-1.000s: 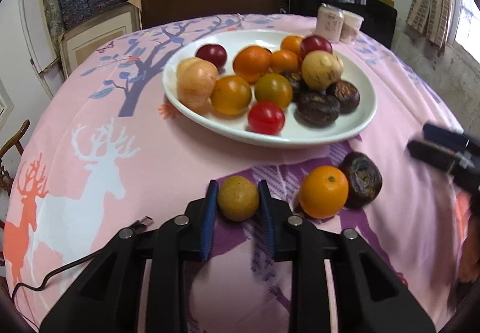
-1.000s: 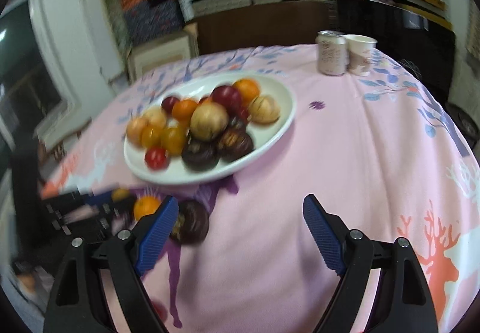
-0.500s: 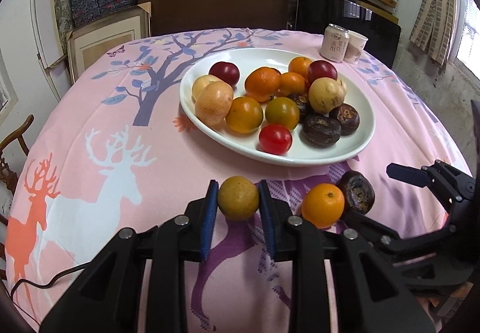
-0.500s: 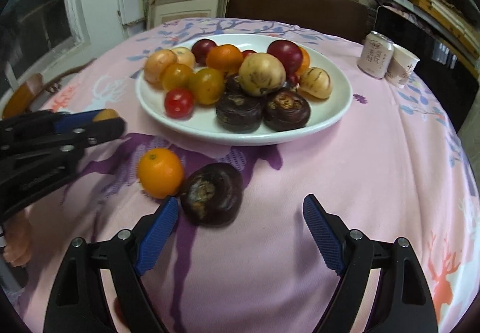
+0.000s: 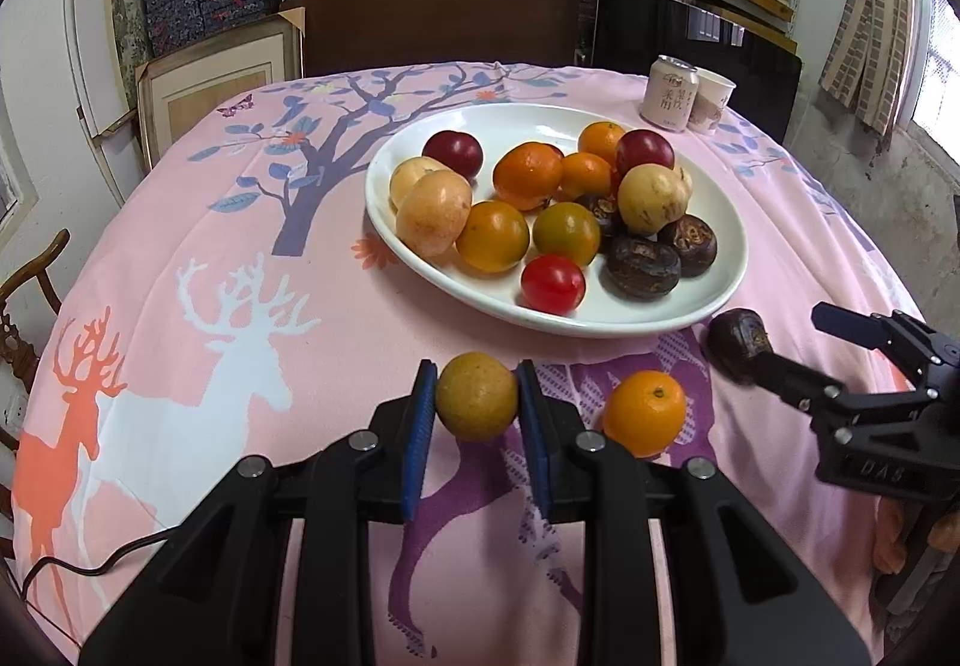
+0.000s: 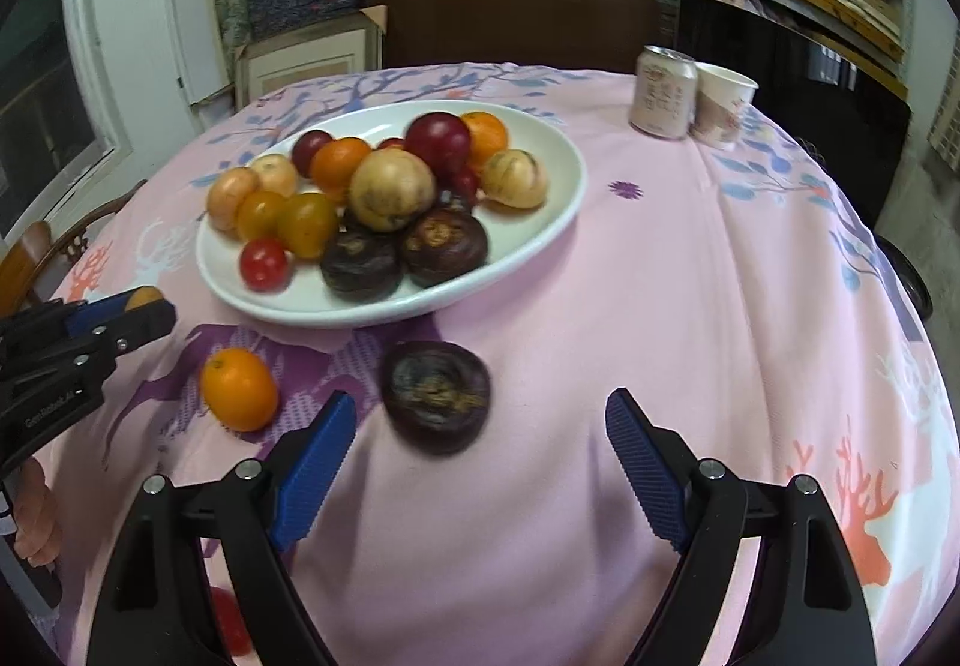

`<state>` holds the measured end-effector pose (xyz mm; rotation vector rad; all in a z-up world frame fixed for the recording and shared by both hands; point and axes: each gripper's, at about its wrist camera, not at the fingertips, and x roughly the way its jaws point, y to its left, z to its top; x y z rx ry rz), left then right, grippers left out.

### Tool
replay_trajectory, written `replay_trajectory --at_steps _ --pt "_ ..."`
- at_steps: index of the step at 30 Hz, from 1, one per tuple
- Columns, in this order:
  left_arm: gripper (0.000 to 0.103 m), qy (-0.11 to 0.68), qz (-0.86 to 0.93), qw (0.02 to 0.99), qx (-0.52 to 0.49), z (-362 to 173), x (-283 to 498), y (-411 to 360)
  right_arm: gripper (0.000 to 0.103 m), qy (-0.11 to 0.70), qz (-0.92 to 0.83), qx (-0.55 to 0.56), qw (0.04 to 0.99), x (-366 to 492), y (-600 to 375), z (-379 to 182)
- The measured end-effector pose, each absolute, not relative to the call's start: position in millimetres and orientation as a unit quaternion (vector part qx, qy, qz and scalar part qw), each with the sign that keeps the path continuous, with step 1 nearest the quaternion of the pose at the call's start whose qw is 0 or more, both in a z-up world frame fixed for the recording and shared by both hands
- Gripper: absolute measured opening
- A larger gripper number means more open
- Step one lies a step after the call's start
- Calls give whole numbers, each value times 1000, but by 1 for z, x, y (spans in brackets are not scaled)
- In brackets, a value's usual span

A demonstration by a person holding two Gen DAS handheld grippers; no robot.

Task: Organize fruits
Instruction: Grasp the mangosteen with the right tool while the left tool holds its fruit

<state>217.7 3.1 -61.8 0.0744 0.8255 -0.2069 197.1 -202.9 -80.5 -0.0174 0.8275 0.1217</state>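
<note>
Left gripper (image 5: 477,405): blue pads clamped on a yellow-brown fruit (image 5: 476,396), held just short of the plate (image 5: 723,300).
Right gripper (image 6: 474,441): jaws spread wide, nothing gripped; a dark fruit (image 6: 436,396) lies on the pink cloth (image 6: 690,276) just ahead, between the pad tips.
Orange (image 6: 239,389): on the cloth, left of the dark fruit, apart from it.
Plate: white, oval, heaped with mixed fruit.
Can (image 6: 663,91) and paper cup (image 6: 723,105): side by side at the far edge.

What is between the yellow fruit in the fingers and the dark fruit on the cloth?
An orange lies between them, seen in the left wrist view.
</note>
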Motion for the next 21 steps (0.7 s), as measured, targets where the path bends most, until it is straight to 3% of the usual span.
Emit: replay_trajectory --at_steps 6,10,15,17,21 --pt "26 401 -102 910 36 -62 217 3 74 415 64 -12 908 206 -194 -87" --pt "26 403 -101 909 38 -63 217 1 56 428 70 3 901 210 -196 -92" --pt "26 405 -103 908 37 -64 218 1 54 436 75 7 897 213 -195 -96" --pt "26 406 -103 907 37 -65 218 1 44 432 79 5 899 212 -194 -96" --pt "26 405 -103 908 37 -65 219 1 43 416 68 11 907 208 -197 -89"
